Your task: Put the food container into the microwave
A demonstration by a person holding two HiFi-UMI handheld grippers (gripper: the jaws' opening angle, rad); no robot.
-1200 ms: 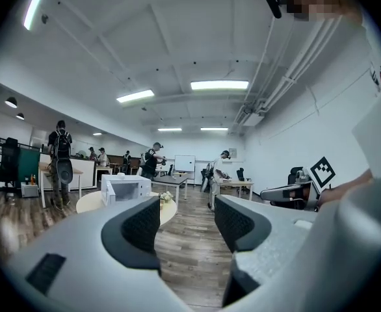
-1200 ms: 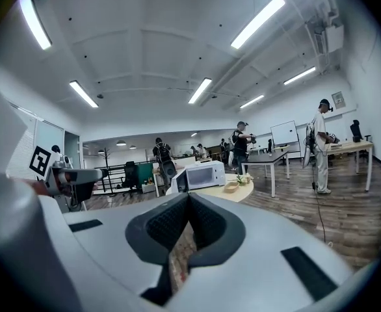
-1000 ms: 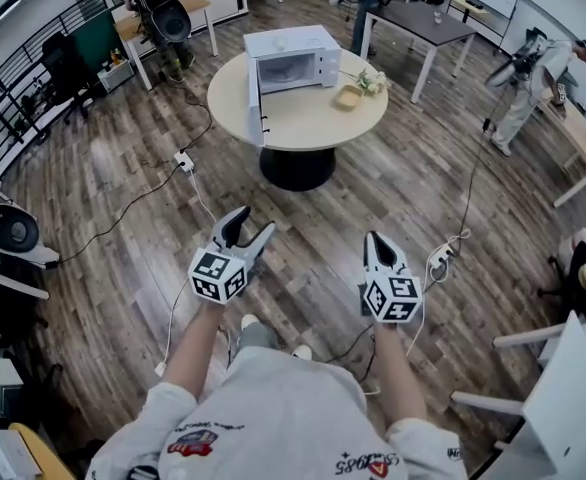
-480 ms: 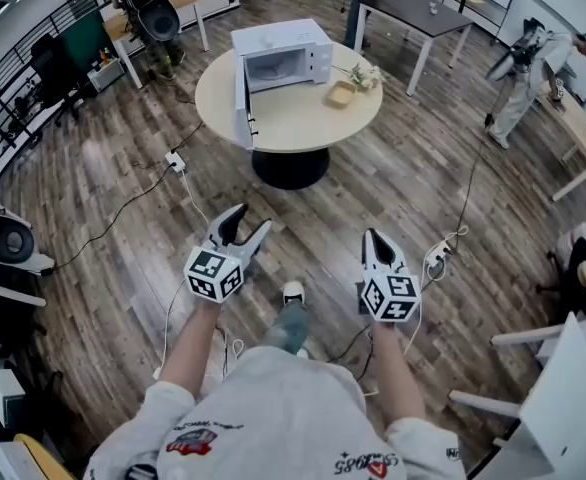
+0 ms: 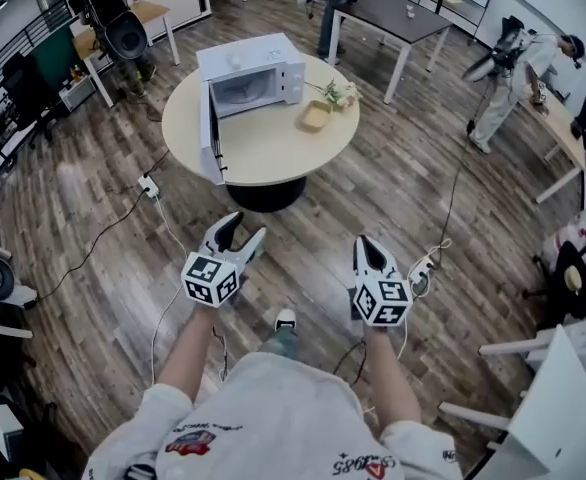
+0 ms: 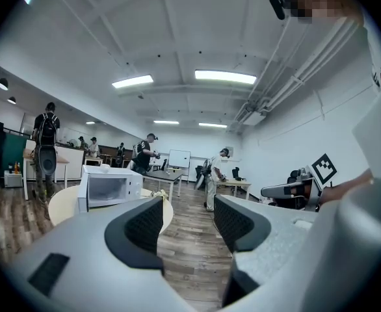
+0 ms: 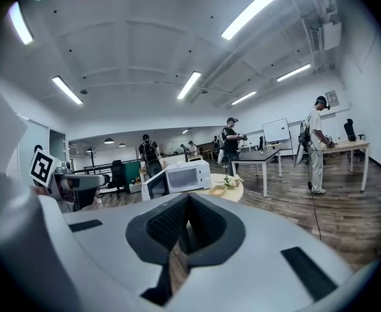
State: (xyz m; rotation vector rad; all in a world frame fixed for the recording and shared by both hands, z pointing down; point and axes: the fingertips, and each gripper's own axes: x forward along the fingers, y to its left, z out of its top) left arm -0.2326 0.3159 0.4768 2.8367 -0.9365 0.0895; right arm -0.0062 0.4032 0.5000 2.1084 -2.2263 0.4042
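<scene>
Stepping closer to white open-doored microwave [image 5: 248, 76] and tan food container [image 5: 315, 117] at twelve o'clock, carrying left gripper [image 5: 245, 228] spread, right gripper [image 5: 369, 245] pinched empty; grasp pending.

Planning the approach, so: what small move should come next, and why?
Probably step toward the table: the container sits beside the open microwave, and the left tool, open, and right tool, shut, are both empty and far short of it.
</scene>
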